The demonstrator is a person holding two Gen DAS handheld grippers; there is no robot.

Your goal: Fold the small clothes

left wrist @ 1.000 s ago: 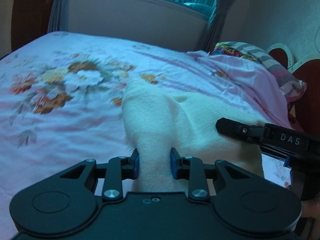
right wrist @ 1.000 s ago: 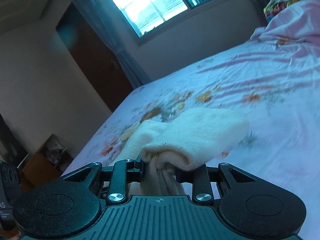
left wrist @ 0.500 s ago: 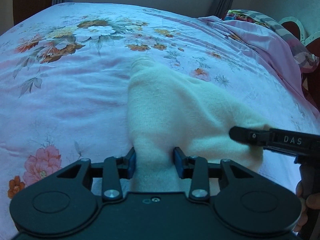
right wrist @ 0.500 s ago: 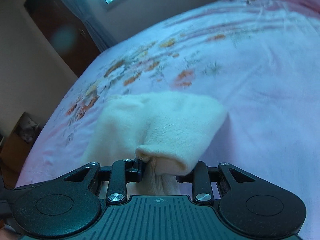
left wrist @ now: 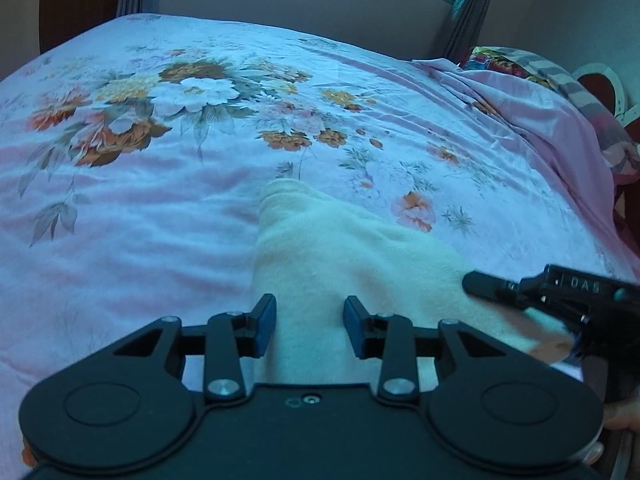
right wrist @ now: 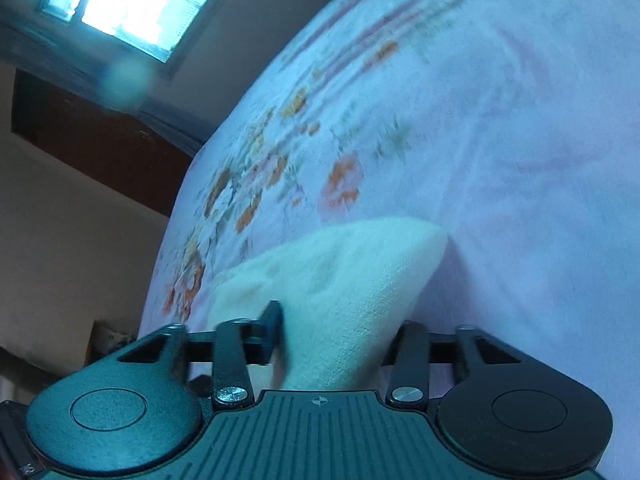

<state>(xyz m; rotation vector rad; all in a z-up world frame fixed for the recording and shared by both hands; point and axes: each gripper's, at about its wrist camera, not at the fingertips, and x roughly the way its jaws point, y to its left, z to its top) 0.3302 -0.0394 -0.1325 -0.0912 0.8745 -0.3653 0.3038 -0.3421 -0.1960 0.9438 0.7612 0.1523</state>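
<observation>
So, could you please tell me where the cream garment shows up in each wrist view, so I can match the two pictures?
Left wrist view: the cream garment lies bottom centre, running from between the fingers out over the floral bedsheet.
Right wrist view: the cream garment sits lower centre, bunched between the fingers.
Shared landmark: the orange flower printed on the sheet just beyond it.

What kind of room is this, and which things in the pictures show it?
Most likely a bedroom in a home. A wide bed with a pink floral bedsheet fills the view, a colourful pillow lies at its far corner, and a window with curtains is set in the wall behind.
</observation>
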